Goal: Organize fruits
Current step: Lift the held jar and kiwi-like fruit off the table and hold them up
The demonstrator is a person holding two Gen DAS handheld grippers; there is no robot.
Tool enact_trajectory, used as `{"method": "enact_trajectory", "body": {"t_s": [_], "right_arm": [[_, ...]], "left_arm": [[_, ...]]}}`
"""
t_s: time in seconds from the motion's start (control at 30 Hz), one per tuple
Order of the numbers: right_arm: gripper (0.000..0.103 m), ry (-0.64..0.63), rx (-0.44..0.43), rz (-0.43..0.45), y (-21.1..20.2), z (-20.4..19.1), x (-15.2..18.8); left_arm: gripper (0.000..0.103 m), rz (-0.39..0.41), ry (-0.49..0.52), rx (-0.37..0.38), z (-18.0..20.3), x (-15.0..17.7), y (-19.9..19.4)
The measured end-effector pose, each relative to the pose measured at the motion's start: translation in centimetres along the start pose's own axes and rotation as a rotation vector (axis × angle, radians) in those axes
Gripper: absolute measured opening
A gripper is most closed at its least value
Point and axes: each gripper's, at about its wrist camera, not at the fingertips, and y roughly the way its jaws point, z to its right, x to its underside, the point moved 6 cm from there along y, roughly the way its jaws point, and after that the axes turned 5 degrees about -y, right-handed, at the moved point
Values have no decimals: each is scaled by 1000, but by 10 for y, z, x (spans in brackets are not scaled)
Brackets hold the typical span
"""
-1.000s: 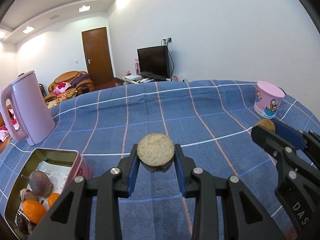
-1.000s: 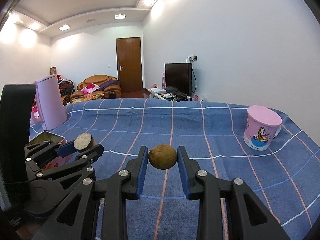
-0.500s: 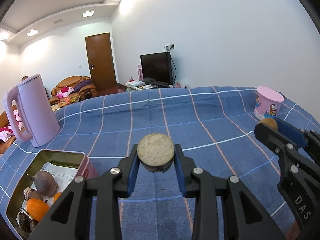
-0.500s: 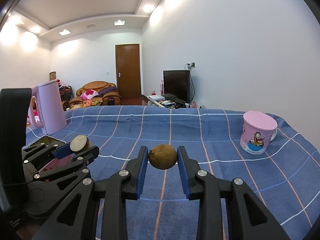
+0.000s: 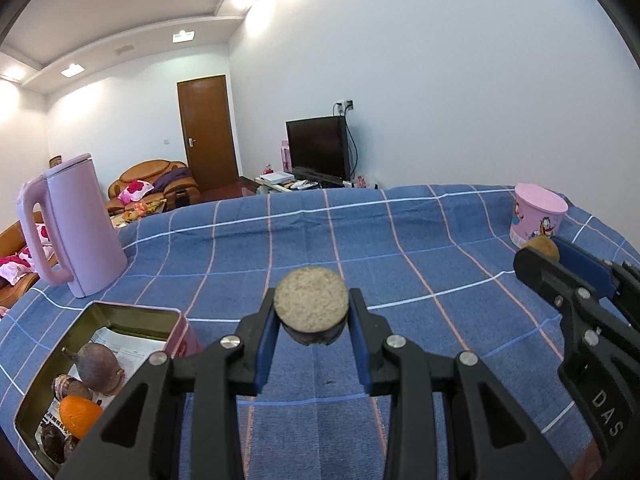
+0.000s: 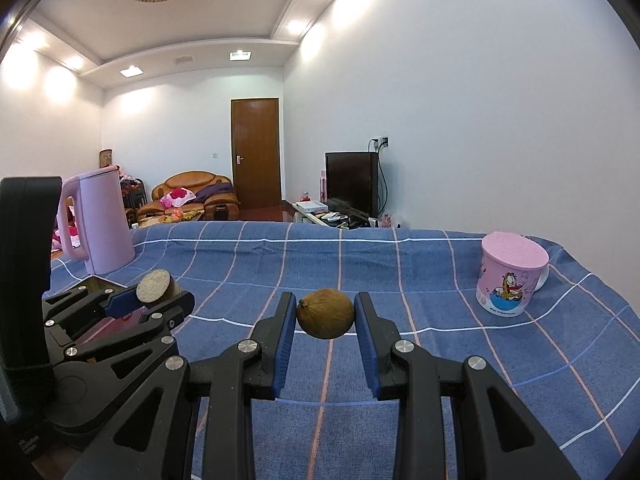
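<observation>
My left gripper (image 5: 312,322) is shut on a dark piece of fruit with a flat pale cut face (image 5: 311,304), held above the blue checked cloth. My right gripper (image 6: 325,314) is shut on a small brown round fruit (image 6: 325,313), also off the cloth. Each gripper shows in the other's view: the right one (image 5: 538,252) at the right edge with its brown fruit (image 5: 541,249), the left one (image 6: 154,294) at the left with its cut piece (image 6: 154,287). An open metal tin (image 5: 132,314) at lower left holds an orange (image 5: 78,414) and several dark round fruits (image 5: 98,364).
A pink kettle (image 5: 76,224) stands at the cloth's left, beyond the tin. A pink lidded cartoon cup (image 6: 510,276) stands at the right. The blue checked cloth (image 5: 360,240) covers the table. A television, door and sofa lie beyond the far edge.
Both views have tilted up a little, so more ceiling shows. The two grippers keep their hold on the same fruits.
</observation>
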Motion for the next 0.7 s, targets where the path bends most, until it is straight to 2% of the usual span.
{"method": "enact_trajectory", "body": {"t_s": [0.3, 0.7], "right_arm": [[32, -23, 3, 31, -8, -6, -1], [32, -29, -37, 30, -14, -24, 0]], "left_arm": [[35, 42, 2, -36, -5, 0, -11], [35, 16, -7, -46, -32, 10, -26]]}}
